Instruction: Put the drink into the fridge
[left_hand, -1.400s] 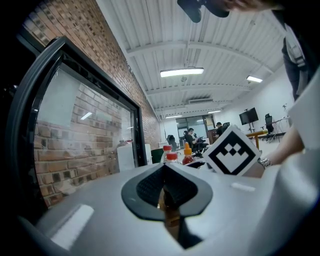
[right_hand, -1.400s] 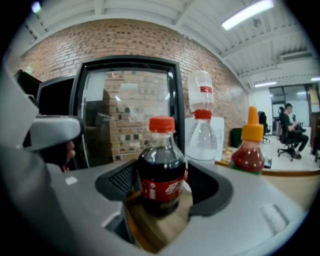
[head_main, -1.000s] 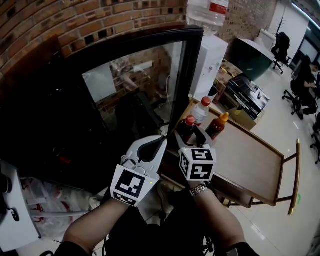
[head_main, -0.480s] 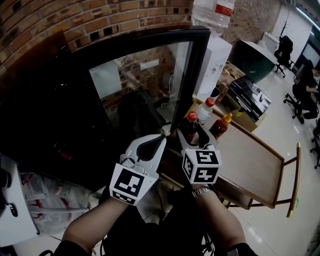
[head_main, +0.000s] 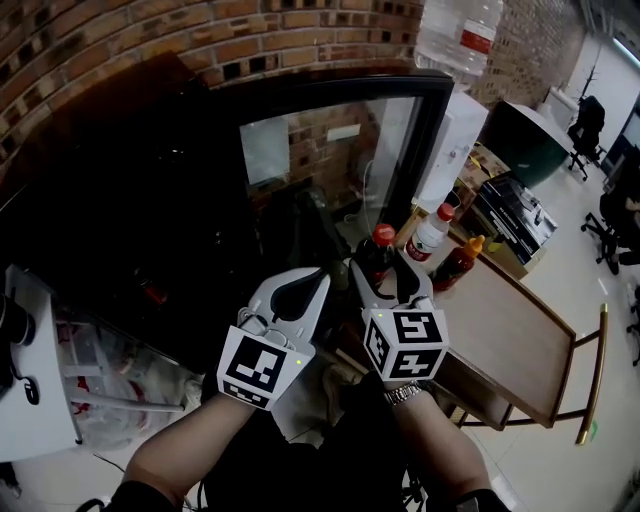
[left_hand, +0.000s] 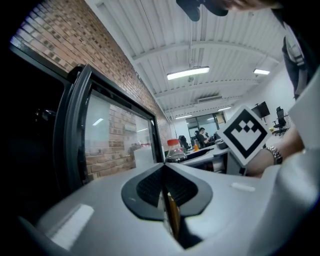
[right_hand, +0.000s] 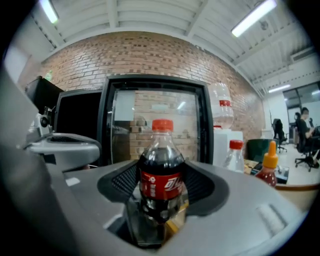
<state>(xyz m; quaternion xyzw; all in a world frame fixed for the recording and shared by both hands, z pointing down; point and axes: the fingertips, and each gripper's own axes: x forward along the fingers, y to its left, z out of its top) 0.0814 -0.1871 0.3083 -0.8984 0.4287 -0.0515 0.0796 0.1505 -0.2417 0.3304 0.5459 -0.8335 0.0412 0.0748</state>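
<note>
I count three small bottles: one dark cola bottle with a red cap (head_main: 378, 250), one clear plastic bottle with a red cap (head_main: 432, 232), and one red sauce bottle with an orange cap (head_main: 460, 262). I see one black glass-door fridge (head_main: 330, 150) and one big clear water jug (head_main: 465, 35).

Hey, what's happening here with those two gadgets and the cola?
A person holds a gripper in each hand. The right gripper has its jaws clamped on an upright, red-capped cola bottle, in front of a glass-door fridge. The left gripper is shut and empty. The bottle is not yet inside.
</note>
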